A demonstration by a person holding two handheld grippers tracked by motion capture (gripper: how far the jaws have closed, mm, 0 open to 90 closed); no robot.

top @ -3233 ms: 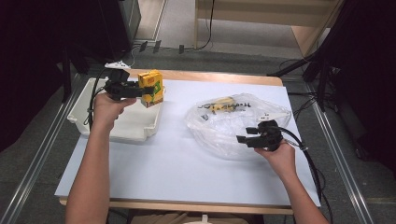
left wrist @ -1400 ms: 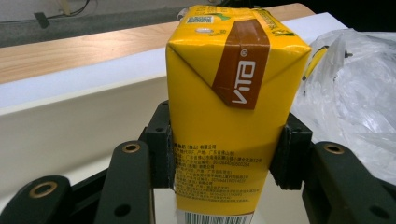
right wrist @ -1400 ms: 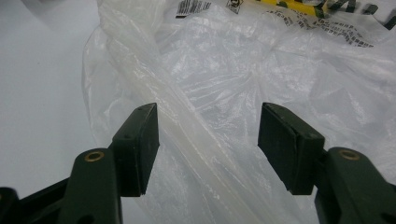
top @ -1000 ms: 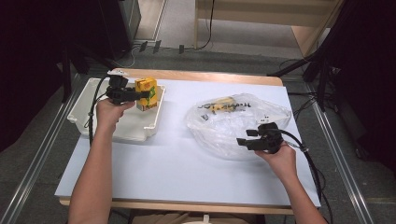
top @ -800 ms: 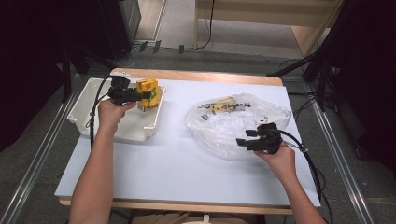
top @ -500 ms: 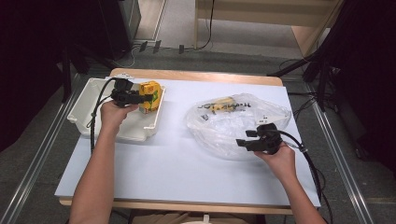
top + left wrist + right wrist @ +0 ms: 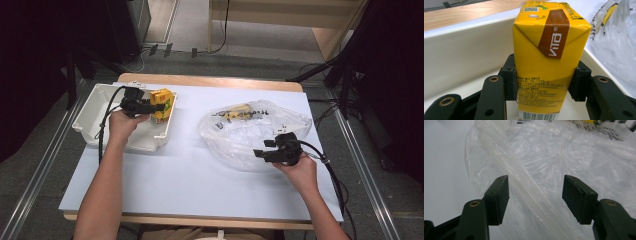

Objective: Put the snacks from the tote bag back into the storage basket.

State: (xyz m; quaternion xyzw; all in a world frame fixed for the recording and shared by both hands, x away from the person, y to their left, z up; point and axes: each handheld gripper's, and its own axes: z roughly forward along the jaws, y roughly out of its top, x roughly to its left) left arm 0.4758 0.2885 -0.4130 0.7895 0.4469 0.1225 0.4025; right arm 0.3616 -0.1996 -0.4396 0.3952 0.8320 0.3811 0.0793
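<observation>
At the table, I clamp my left gripper (image 7: 544, 85) on a yellow drink carton (image 7: 546, 57), its pads pressed flat against the carton's two sides, brown strip and silver straw hole facing the camera. In the high view that left gripper (image 7: 152, 106) holds the carton (image 7: 162, 104) upright at the right-hand end of the white plastic tray (image 7: 95, 112), low inside its wall, though whether the base touches the tray floor I cannot tell. The tray sits at the table's left, on the pale blue tabletop (image 7: 175, 180). My right gripper (image 7: 535, 197) stands released, its jaws wide apart over the crumpled clear plastic bag (image 7: 564, 157), a fold of film running between the pads with nothing pinched. From above, the right gripper (image 7: 260, 152) rests at the near edge of the bag (image 7: 250, 130), well apart from the tray, with a yellow item (image 7: 237, 111) lying inside the bag at its far side.
</observation>
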